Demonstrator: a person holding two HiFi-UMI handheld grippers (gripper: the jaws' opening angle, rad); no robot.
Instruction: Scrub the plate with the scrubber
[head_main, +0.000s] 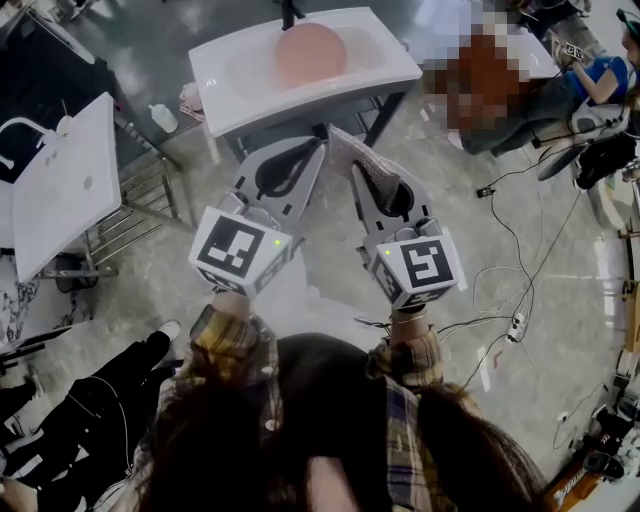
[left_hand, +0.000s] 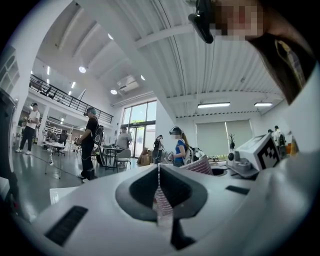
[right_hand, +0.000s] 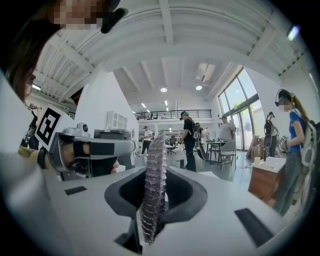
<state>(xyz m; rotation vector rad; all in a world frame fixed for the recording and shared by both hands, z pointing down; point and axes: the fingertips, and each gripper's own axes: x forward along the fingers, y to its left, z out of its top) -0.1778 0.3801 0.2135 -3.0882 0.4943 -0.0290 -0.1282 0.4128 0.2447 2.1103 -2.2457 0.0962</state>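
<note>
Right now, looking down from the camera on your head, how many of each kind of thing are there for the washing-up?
white sinks: 2
pink plate: 1
scrubber: 1
white bottle: 1
grippers: 2, left gripper and right gripper
total: 7

The plate (head_main: 311, 50) lies in the sink (head_main: 385, 62) at the upper middle of the frame. Below it the left tongs (head_main: 312, 150) and right tongs (head_main: 355, 168) sit side by side, with the scrubber (head_main: 368, 165) between the right pair. A bottle (head_main: 163, 118) stands left of the sink.
</note>
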